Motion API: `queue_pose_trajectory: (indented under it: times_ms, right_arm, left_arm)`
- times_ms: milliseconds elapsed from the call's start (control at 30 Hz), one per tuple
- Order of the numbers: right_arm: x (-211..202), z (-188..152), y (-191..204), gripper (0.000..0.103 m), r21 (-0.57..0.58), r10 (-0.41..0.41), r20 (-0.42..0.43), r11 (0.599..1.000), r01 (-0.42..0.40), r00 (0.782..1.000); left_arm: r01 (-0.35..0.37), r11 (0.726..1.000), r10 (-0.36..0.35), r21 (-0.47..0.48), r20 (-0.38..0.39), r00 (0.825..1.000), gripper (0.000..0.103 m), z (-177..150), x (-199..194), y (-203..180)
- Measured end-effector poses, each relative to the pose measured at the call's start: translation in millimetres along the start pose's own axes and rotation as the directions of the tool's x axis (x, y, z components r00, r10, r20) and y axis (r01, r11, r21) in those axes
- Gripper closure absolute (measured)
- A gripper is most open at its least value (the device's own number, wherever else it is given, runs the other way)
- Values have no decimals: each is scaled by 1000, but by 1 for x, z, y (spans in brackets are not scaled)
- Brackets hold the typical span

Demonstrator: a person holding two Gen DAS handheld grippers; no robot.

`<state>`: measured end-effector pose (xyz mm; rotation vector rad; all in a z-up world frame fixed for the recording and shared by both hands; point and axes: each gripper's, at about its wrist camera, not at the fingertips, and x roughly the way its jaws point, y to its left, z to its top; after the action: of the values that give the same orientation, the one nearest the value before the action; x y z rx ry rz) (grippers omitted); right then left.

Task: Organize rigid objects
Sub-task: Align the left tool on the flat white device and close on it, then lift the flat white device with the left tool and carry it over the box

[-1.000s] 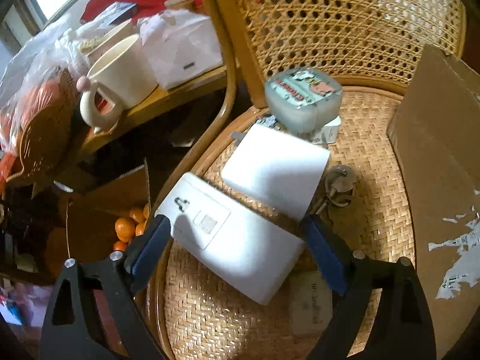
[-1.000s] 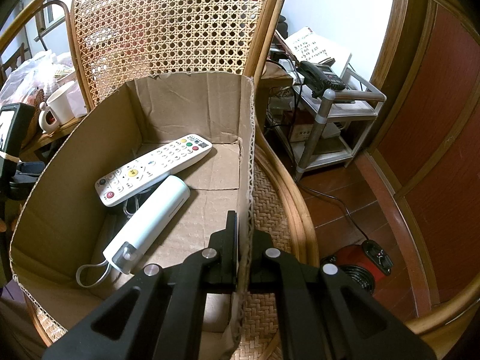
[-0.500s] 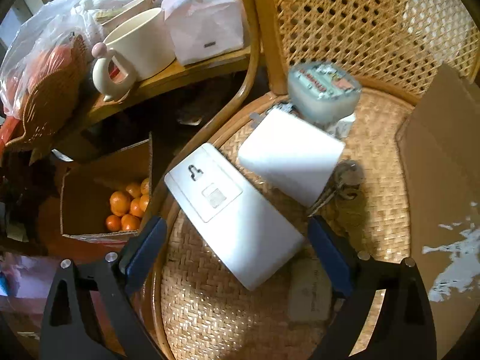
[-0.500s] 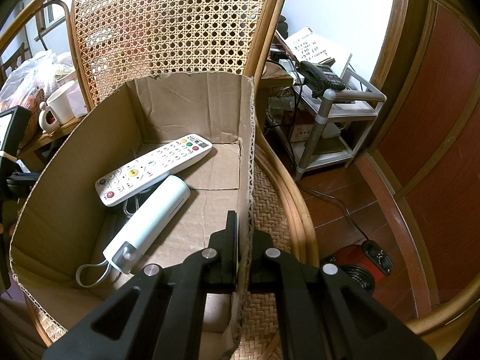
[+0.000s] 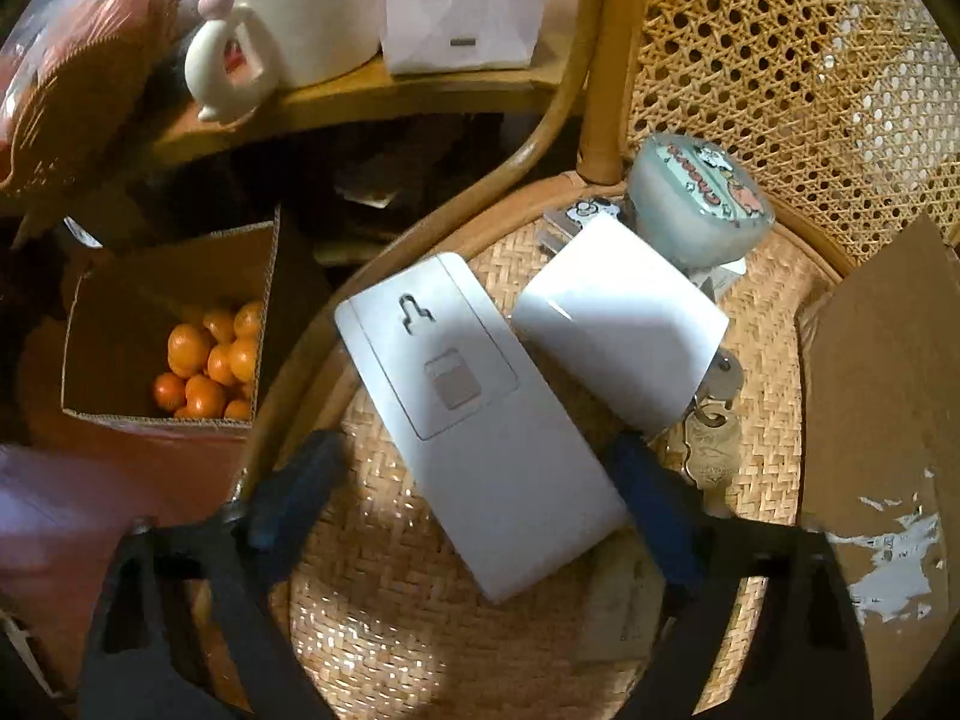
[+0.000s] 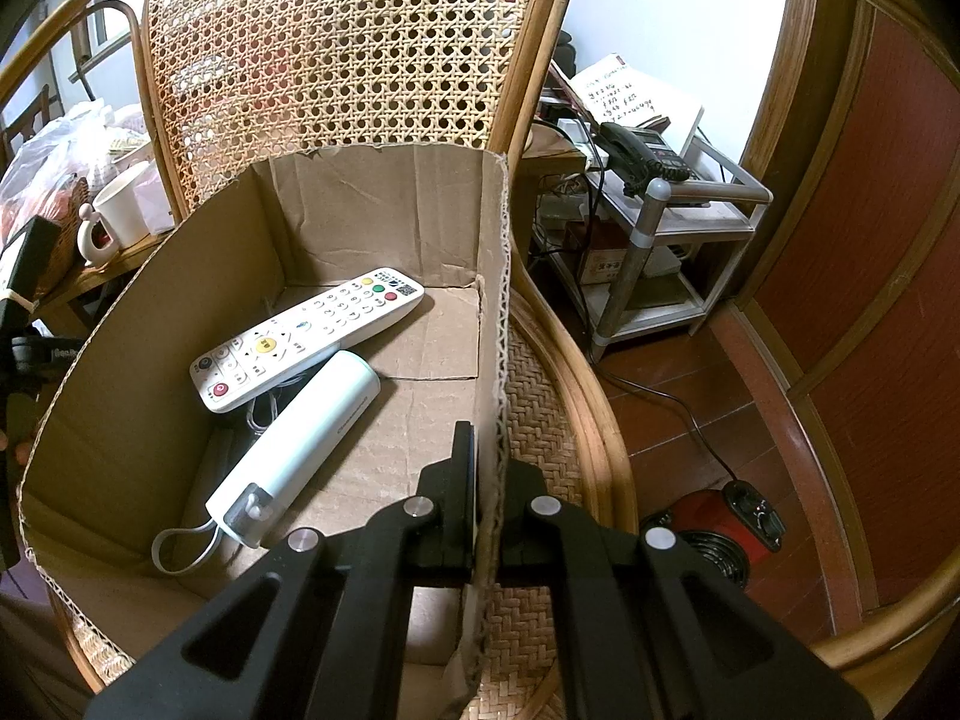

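Note:
On the wicker chair seat [image 5: 372,612] lie a long flat white device [image 5: 474,414], a white box [image 5: 624,324], a round pale-blue tin [image 5: 696,210] and keys [image 5: 714,414]. My left gripper [image 5: 474,498] is open, its blue pads on either side of the near end of the long white device, above it. My right gripper [image 6: 489,468] is shut on the right wall of the cardboard box [image 6: 498,312]. Inside the box lie a white remote [image 6: 306,336] and a pale cylinder with a strap [image 6: 300,444].
The cardboard box side [image 5: 882,420] stands at the right of the seat. A side table holds a cream mug [image 5: 300,18] and a white packet [image 5: 462,6]. A small carton of oranges [image 5: 204,360] sits on the floor. A metal shelf with a phone [image 6: 648,162] and a red heater [image 6: 726,534] stand to the right.
My left gripper's view has shifted so the white device and box sit further right and lower between the fingers, and the carton of oranges has come into full view. The right gripper has not moved.

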<state>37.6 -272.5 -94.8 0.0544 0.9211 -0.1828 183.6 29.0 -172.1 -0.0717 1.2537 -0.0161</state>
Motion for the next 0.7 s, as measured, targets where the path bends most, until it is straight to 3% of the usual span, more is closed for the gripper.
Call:
queue_pose_trajectory:
  times_ms: [33,100,167,400,533,700]
  right_arm:
    - [0,0,0,98,0,0,-1,1000,0,1000]
    - [0,0,0,98,0,0,-1,1000,0,1000]
    - [0,0,0,98,-1,-1,-1,1000,1,1000]
    - [0,0,0,98,-1,1,0,1000,-1,1000]
    - [0,0,-1,98,-6,-3,-1,1000,3,1000]
    - [0,-1,-1,98,-4,-3,0,1000,3,1000]
  left_arm:
    - [8,1000,-8,23,18,1000,25,-1,-2,-2]
    - [3,998,-6,71,52,999,44,-2,-7,-6]
    - [10,996,-14,89,54,998,49,-3,-9,-9]
    - [7,991,-14,132,48,999,54,-5,-16,-8]
    - [-11,987,-5,159,94,996,54,-7,-30,-11]
    - [29,988,-50,155,134,990,55,-10,-50,-9]
